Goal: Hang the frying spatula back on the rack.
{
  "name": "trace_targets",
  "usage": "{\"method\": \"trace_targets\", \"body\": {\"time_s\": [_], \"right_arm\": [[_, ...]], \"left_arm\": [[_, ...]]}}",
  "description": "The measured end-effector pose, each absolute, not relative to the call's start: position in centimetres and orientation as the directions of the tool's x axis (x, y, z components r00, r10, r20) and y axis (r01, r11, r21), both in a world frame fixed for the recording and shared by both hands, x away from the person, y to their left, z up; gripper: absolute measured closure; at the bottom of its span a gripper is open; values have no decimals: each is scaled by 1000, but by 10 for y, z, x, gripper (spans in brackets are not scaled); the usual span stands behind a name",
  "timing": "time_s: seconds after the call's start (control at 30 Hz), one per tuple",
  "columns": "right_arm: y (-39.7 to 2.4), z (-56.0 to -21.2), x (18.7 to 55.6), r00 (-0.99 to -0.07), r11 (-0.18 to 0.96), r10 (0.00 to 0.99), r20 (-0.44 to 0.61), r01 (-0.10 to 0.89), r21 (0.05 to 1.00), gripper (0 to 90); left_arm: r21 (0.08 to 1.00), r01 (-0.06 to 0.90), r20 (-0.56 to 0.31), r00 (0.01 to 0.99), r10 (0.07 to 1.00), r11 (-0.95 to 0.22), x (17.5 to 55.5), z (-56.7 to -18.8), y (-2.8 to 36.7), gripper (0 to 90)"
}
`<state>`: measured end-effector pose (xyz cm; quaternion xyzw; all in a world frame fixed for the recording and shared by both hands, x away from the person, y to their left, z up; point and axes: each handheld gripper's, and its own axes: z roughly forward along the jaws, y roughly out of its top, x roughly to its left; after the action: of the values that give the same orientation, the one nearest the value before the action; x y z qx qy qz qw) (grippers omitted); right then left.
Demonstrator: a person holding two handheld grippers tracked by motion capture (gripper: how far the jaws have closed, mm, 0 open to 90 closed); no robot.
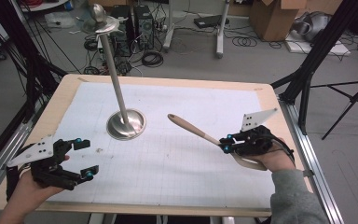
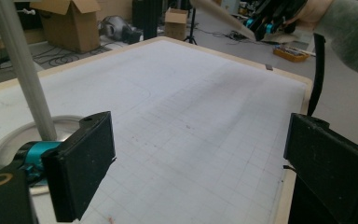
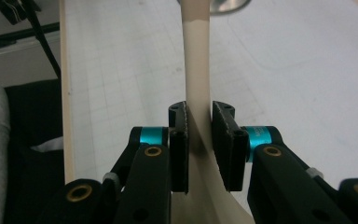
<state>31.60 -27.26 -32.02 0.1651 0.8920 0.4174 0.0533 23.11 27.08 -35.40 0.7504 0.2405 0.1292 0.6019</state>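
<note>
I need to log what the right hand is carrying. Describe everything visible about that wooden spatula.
The spatula is pale beige and looks like wood or a wood-coloured plastic. It has a long slim handle with a rounded end and widens to a flat blade near the hand. The right gripper is shut on it where the handle meets the blade, one of the fingers pressing each side. It is held off the white mat, its handle slanting up toward the metal stand, apart from it.

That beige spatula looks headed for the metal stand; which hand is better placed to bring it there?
Probably the right. The right gripper is already clamped on the spatula, its handle aimed toward the stand. The left gripper sits open and holds nothing.
</note>
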Motion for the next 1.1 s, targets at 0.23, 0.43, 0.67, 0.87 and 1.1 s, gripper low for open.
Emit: {"method": "trace_targets", "body": {"time_s": [0.23,0.43,0.67,0.87,1.1], "right_arm": [[-256,-287,325,-948,598,320,3,204,775,770],[-242,-263,331,-951,567,310,-11,175,805,769],[-226,-248,339,-956,572,292,-20,158,805,770],[-219,-242,348,-958,555,287,-22,148,819,770],[-213,-235,355,-961,539,276,-22,136,831,770]], "left_arm": [[966,206,-97,847,522,-155,229,-355,276,92],[966,209,-100,846,524,-153,227,-355,276,91],[966,209,-101,847,521,-153,227,-355,276,91],[967,208,-102,847,522,-148,226,-355,277,91],[968,207,-106,848,519,-141,223,-353,279,91]]}}
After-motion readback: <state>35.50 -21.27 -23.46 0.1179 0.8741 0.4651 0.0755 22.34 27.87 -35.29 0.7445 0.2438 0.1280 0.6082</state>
